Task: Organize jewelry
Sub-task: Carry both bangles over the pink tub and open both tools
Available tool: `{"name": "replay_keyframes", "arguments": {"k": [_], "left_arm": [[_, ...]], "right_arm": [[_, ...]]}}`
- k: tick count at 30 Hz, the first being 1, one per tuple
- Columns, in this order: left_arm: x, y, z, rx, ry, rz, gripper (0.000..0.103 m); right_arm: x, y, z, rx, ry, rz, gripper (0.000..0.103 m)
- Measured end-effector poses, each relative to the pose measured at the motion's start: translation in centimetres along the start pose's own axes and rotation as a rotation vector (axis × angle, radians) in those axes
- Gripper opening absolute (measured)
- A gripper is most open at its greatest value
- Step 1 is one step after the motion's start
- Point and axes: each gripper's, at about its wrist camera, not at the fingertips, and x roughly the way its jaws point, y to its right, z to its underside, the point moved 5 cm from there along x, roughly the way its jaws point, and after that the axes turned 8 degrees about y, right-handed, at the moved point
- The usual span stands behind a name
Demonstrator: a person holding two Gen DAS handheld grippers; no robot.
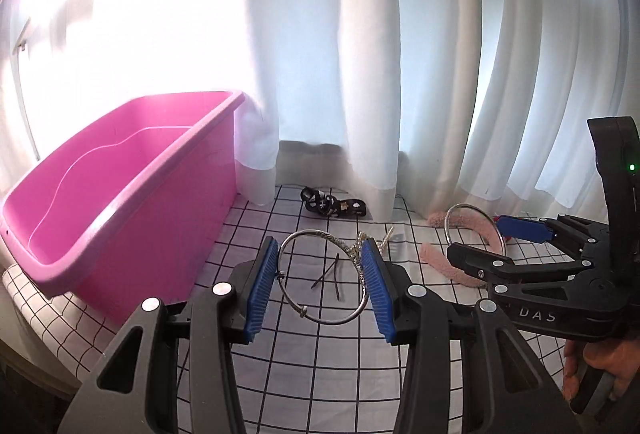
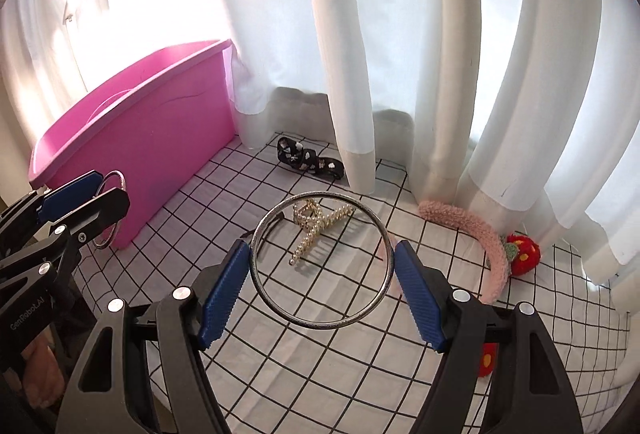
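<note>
Left bangle: a thin silver bangle (image 1: pixel 323 276) sits between the blue pads of the left gripper (image 1: pixel 323 284), in the lower centre of the left wrist view, lifted above the cloth.
Left gripper state: its fingers are closed onto this bangle from both sides.
Right bangle: a second silver bangle (image 2: pixel 322 260) is in the centre of the right wrist view, inside the right gripper (image 2: pixel 322 292).
Right gripper state: the left pad touches the ring; at the right pad contact is not clear, but the ring is held up.
Under the bangles: a pearl hair claw (image 2: pixel 316 228) and thin dark hairpins (image 1: pixel 330 274) lie on the checked cloth (image 2: pixel 340 366).
Further back: a black floral hair tie (image 2: pixel 310 159) lies near the white curtain (image 2: pixel 352 34).
Right side: a pink fluffy headband (image 2: pixel 476 234) with a red strawberry decoration (image 2: pixel 524 254).
Left side: a pink plastic bin (image 1: pixel 120 190) stands on the cloth, at the middle left of both views.
</note>
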Motion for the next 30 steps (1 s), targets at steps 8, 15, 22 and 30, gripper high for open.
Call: {"name": "replay_keyframes", "arguments": {"k": [8, 15, 22, 30], "left_arm": [[-1.9, -5.4, -7.0, -0.040, 0.120, -0.015, 0.042], [-2.9, -12.9, -11.0, -0.046, 0.194, -0.122, 0.042], [-2.7, -20.4, -11.2, -0.088, 0.159, -0.226, 0.042], [-0.1, -26.7, -8.9, -0.190, 0.030, -0.291, 0.042]], "right_arm": [[-1.4, -4.4, -8.0, -0.039, 0.150, -0.031, 0.072], [-0.3, -11.1, -14.2, -0.090, 0.245, -0.141, 0.072], [3.2, -17.9, -17.6, -0.099, 0.239, -0.259, 0.072], [8.7, -22.6, -18.1, -0.123, 0.128, -0.284, 0.072]]}}
